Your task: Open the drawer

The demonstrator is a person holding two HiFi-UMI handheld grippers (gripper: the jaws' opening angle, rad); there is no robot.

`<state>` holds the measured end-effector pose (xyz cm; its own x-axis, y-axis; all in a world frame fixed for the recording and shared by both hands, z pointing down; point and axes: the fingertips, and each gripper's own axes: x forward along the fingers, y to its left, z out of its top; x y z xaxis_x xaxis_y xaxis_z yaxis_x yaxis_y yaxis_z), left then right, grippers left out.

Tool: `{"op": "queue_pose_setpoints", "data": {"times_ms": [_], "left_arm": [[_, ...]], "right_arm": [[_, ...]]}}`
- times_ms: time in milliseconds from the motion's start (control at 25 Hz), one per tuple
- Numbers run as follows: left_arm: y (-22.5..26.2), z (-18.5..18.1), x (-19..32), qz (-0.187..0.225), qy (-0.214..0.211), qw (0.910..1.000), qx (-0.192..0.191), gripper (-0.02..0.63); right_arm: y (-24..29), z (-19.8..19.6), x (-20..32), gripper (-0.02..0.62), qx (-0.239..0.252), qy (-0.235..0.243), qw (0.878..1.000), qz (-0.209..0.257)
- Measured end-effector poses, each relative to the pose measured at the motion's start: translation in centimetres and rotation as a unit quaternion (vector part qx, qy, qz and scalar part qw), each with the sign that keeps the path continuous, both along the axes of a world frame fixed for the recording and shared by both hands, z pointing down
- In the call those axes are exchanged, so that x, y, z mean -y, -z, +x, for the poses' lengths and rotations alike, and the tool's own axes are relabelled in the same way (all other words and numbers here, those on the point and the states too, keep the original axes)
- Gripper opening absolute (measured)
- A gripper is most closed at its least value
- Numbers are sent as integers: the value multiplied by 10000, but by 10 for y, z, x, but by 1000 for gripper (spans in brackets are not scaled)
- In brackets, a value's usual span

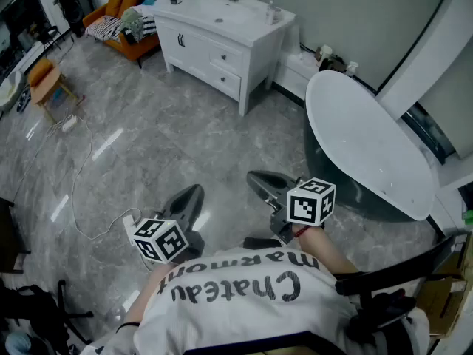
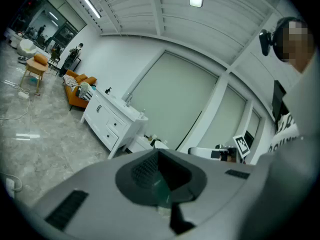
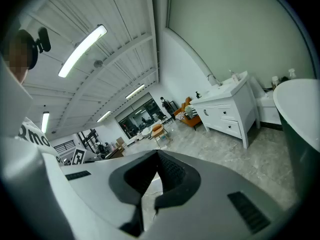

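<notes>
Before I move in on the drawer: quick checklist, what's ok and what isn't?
1. Drawers in sight: ok. Two on the white vanity, both closed.
2. Drawers within reach: not ok. The vanity stands well beyond both grippers.
3. Left gripper empty: ok. Jaws together, nothing between them.
4. Right gripper empty: ok. Jaws together, nothing between them.
5. Jaws open for a grasp: not ok. Both are shut.
6. Walkway: probably ok. The white cable lies off to the left, and the bathtub to the right.
</notes>
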<state>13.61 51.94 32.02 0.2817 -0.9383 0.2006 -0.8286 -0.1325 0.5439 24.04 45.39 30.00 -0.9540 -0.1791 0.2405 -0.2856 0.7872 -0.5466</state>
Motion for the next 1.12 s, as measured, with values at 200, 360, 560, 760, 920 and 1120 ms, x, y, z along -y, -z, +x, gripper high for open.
{"op": "queue_pose_setpoints", "data": {"times_ms": [200, 360, 560, 760, 920, 1120], "left_arm": [[2, -4, -8, 15, 45, 10000, 18, 8], [1, -10, -16, 7, 83, 10000, 3, 8], [1, -15, -26, 60, 35, 10000, -6, 8], [1, -21, -32, 245, 43, 9996, 144, 8], [12, -21, -33, 605, -78, 9980, -159, 7], [3, -22, -28, 434, -68, 9990, 129, 8]], "right_arm": [[0, -3, -6, 11, -62, 17, 10000, 22], [0, -8, -13, 11, -60, 42, 10000, 20], [1, -16, -23, 11, 89, 101, 9998, -138], [-10, -21, -27, 11, -38, 6, 9999, -152], [-18, -22, -28, 11, -358, 23, 9993, -106], [-29, -14, -13, 11, -693, -47, 9976, -45]]}}
